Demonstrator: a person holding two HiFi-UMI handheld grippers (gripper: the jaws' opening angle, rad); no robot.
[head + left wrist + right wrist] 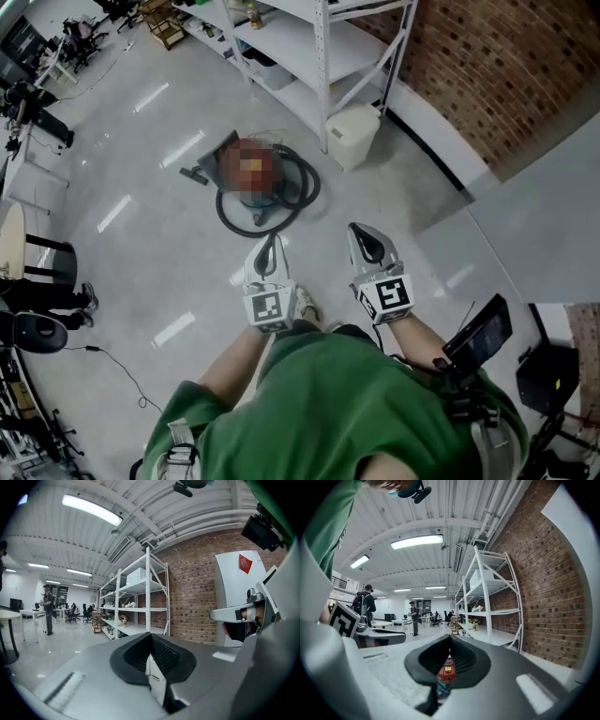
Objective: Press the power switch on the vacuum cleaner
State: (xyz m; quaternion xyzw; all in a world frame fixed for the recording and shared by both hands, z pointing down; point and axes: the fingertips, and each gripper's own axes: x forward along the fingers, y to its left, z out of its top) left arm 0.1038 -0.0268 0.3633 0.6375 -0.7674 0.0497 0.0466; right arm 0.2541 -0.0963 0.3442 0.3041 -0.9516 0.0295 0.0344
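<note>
Vacuum cleaner (255, 192): red canister on the floor, ringed by its dark hose (306, 186).
Left gripper (273, 237): in the air, well short of the vacuum cleaner; fingertips pressed together, holding nothing.
Right gripper (353, 226): beside the left one, equally clear of the vacuum cleaner; fingertips closed together, empty.
Bin (352, 137): pale, near the vacuum cleaner's right, against white shelves (324, 58).

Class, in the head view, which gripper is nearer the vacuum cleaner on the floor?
Left. The left gripper is held short of the vacuum cleaner, nearly in line with it; the right gripper sits farther off to its right.
</note>
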